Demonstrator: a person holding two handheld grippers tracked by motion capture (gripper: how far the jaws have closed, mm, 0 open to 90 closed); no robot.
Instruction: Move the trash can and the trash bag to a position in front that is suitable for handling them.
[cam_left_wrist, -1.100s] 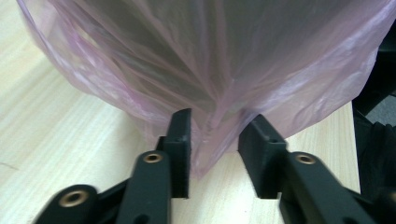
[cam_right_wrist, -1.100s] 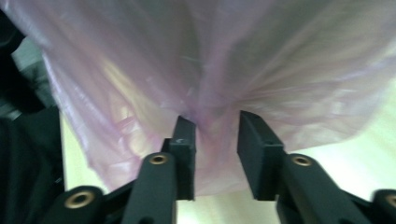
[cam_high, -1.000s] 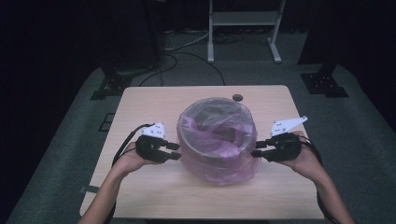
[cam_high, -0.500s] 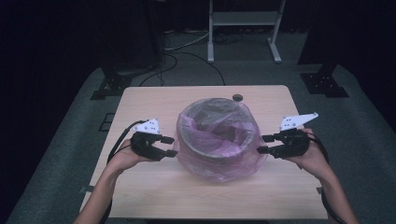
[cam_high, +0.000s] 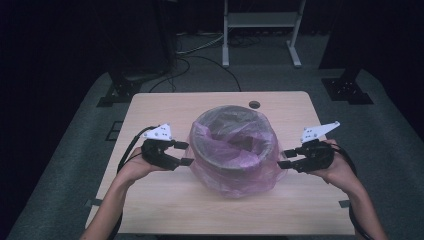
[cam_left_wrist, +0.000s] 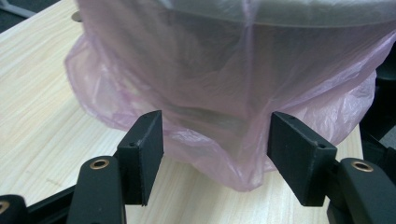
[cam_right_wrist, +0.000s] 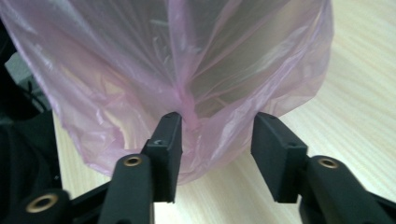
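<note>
Looking down from the high view, I see a round grey bin (cam_high: 233, 142) sitting near the middle of the wooden worktop (cam_high: 160, 107), lined with a thin pink plastic bag (cam_high: 235, 180) that folds over its rim and bunches loosely around its lower sides. I have the left gripper (cam_high: 183, 153) just beside the bin's left side and the right gripper (cam_high: 285, 158) just beside its right side, each held in a hand (cam_high: 134, 169) that comes in from the near edge. In the left gripper view my jaws stand spread apart with the hanging bag (cam_left_wrist: 224, 140) between and beyond them, and nothing is clamped. In the right gripper view the jaws are likewise spread, with a twisted pink seam of the bag (cam_right_wrist: 187, 105) running down close against the inner face of one jaw; I cannot tell whether it touches. A small dark round hole (cam_high: 254, 104) sits in the worktop behind the bin, well apart from both grippers.
</note>
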